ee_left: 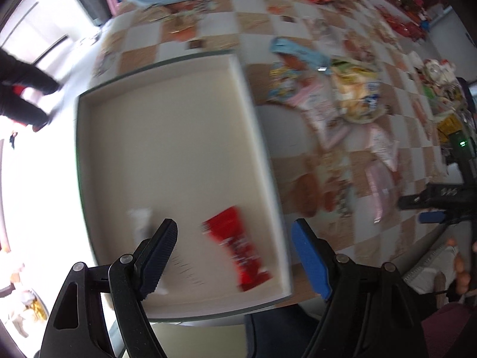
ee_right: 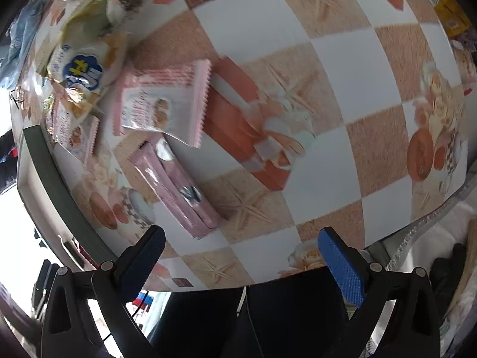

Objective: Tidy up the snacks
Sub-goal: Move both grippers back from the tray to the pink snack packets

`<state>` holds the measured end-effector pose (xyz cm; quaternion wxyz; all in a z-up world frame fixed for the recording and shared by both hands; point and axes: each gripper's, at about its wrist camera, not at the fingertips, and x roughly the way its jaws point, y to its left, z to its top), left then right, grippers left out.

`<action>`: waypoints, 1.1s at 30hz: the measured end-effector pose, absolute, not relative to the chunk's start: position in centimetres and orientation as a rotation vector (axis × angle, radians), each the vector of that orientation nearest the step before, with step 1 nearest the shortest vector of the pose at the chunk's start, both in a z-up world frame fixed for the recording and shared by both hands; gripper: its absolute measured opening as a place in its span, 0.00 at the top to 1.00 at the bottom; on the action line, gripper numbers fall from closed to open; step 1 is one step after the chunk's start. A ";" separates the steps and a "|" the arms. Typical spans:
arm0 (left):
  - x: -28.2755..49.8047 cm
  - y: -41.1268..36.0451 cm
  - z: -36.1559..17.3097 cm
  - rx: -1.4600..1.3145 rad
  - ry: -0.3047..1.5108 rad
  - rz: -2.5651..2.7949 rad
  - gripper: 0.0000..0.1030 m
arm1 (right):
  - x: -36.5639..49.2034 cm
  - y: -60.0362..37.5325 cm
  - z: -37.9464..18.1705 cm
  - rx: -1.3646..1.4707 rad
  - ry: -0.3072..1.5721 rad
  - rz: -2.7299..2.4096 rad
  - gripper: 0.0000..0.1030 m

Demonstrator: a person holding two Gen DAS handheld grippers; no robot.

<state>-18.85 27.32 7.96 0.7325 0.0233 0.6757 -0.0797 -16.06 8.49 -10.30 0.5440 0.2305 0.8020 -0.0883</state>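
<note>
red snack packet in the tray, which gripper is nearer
Left. The left gripper hangs open right above the red packet; the right gripper is over the tablecloth, outside the tray.

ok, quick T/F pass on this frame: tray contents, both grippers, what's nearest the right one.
1. A red snack packet lies inside the white tray. True.
2. The left gripper is shut on that packet. False: its jaws stand apart above the tray, holding nothing.
3. The right gripper is empty. True.
4. The snack nearest the right gripper is a blue bag. False: it is a long pink packet on the checked tablecloth.
5. The tray is full of snacks. False: most of its floor is bare.
</note>
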 end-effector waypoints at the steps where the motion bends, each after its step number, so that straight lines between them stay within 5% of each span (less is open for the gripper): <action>1: -18.0 26.7 7.9 0.046 1.492 -0.196 0.20 | -16.6 8.4 -10.7 0.546 1.905 -0.205 0.00; 10: -12.9 19.6 5.4 -0.050 1.559 -0.162 0.20 | -18.3 5.0 -11.0 0.473 1.898 -0.156 0.00; 33: -6.2 16.0 -1.6 -0.130 1.626 0.151 0.19 | -19.5 4.9 -11.1 0.261 1.848 0.020 0.00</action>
